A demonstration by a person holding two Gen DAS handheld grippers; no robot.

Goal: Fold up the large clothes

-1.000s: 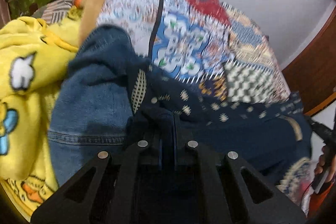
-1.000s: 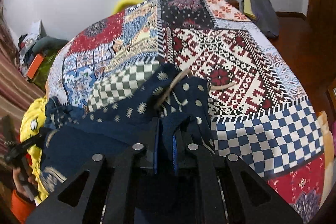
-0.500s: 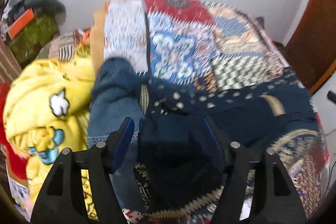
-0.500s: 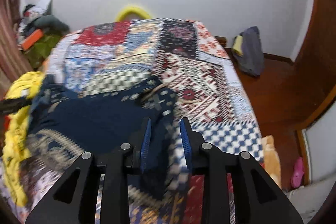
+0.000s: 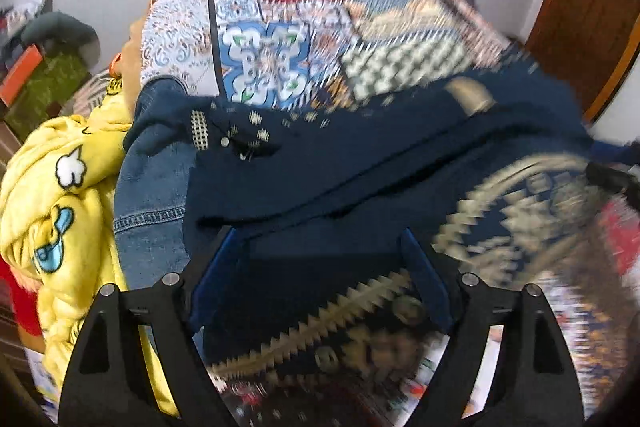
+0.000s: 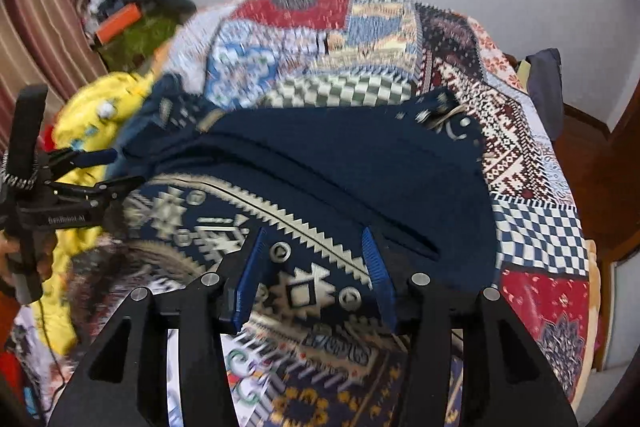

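A large navy garment with cream zigzag and geometric patterns [image 5: 360,167] lies folded across the patchwork bedspread [image 5: 280,39]; it also fills the middle of the right wrist view [image 6: 340,163]. My left gripper [image 5: 320,255] is open, its blue-padded fingers spread just above the garment's near edge. My right gripper [image 6: 316,259] is open too, hovering over the patterned band. The left gripper also shows at the left of the right wrist view [image 6: 88,171].
A denim piece [image 5: 152,195] and a yellow cartoon-print garment [image 5: 52,187] are heaped at the bed's left side. Clutter with an orange box [image 6: 120,19] sits far left by the curtain. A grey bag [image 6: 544,83] lies on the wooden floor at right.
Both grippers were shut on the garment's edge a second ago. They have opened, let go and pulled back, and the garment now lies folded on the bed.
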